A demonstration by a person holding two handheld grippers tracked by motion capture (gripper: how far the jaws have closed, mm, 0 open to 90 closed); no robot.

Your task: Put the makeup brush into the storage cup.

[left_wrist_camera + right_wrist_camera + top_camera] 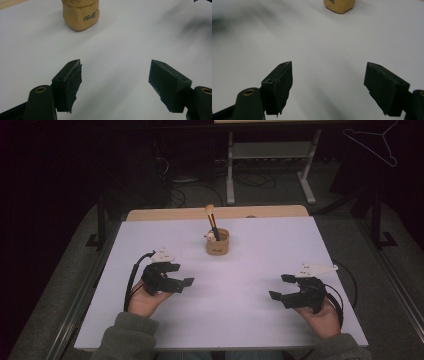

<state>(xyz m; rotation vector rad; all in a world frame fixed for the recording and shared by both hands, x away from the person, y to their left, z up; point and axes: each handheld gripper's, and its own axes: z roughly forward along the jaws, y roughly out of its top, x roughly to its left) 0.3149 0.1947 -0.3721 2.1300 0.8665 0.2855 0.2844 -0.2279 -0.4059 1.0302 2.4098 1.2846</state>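
Observation:
A small tan cup with dark lettering stands upright at the middle back of the white table. A brush with a pale tuft leans out of it. My left gripper rests low over the table at the front left, open, with nothing between its jaws. In the left gripper view the cup stands ahead and to the left. My right gripper sits at the front right, also open and bare. In the right gripper view the cup's base shows at the top edge.
A wooden strip runs along the table's far edge. Beyond it stand a white metal frame and floor cables. A wire hanger hangs at the top right. The table drops off to dark carpet on both sides.

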